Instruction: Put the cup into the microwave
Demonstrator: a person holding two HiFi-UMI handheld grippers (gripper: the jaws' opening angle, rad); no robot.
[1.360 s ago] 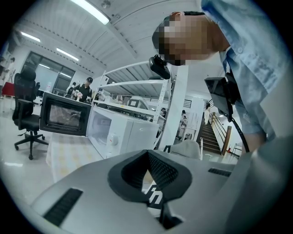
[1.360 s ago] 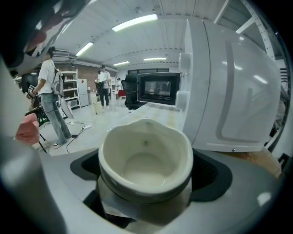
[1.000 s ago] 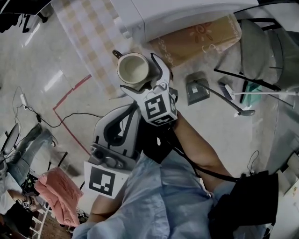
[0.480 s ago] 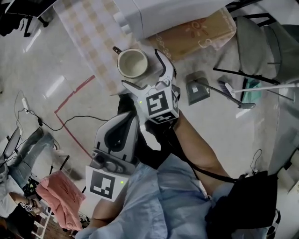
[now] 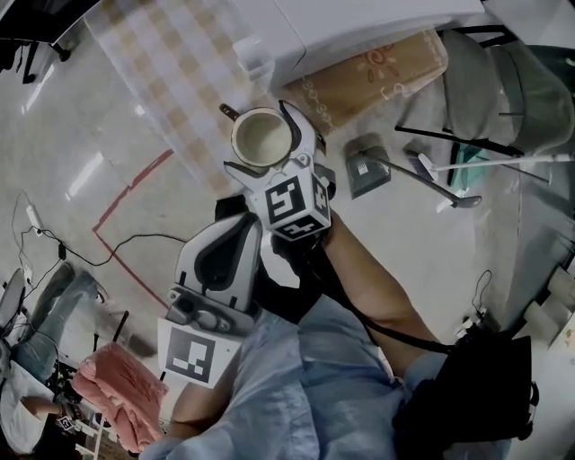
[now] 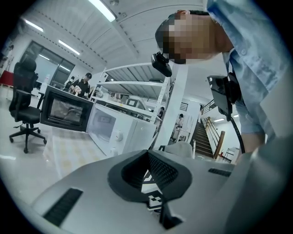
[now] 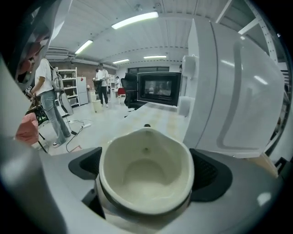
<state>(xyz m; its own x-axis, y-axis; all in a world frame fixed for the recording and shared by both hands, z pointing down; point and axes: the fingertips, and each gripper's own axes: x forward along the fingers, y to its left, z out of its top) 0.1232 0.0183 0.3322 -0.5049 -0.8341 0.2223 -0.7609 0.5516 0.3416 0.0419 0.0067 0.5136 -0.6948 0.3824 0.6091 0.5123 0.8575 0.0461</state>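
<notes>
— How many grippers, and what has each got?

— Two. The left gripper (image 6: 147, 154) sits low, at about 7 o'clock in the head view. Its jaws are closed together with nothing between them. The right gripper (image 5: 267, 148), up at 12 o'clock, is clamped on the cup (image 5: 261, 137), one pad on each side of its wall.

— Just the one cup? Anything in it?

— One, cream-coloured and upright. The right gripper view looks straight into it and the bowl is bare, so it is empty. In the head view its dark handle points to 10 o'clock, away from the gripper.

— Where is it, then?

— Over the near edge of the counter (image 5: 171, 72), the one with the checked cloth. I cannot tell whether it touches the counter. The white microwave (image 5: 359, 22) is at about 1 o'clock from it, near but apart, so the cup is outside it.

— How many microwaves?

— Two. In the left gripper view a black microwave (image 6: 66, 109) stands just beside the white one, on its 9 o'clock side, both on the counter. In the right gripper view the black one is straight ahead at 12 o'clock, well beyond the cup, and the white one fills the 3 o'clock side.

— Anything further right?

— One dustpan (image 5: 359, 175) on the floor, at 3 o'clock from the right gripper.
</notes>
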